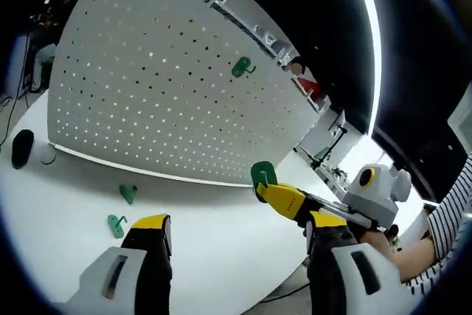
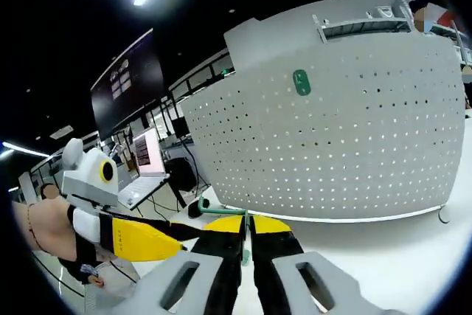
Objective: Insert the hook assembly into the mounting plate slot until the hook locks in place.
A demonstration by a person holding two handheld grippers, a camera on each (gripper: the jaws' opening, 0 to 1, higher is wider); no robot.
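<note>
Green hook (image 1: 262, 176): small, light, rigid plastic, best pinched by its flat backplate. Right gripper (image 2: 247, 235) clamps it, near the pegboard (image 1: 147, 86). Left gripper (image 1: 237, 228) spread, empty. Two spares (image 1: 122, 208) lie on table.

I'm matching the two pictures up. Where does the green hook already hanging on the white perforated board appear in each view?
Left gripper view: green hook sits upper centre, on the white perforated board.
Right gripper view: it sits above centre, high on the board.
Shared landmark: the board's bright bottom edge on the white table.
</note>
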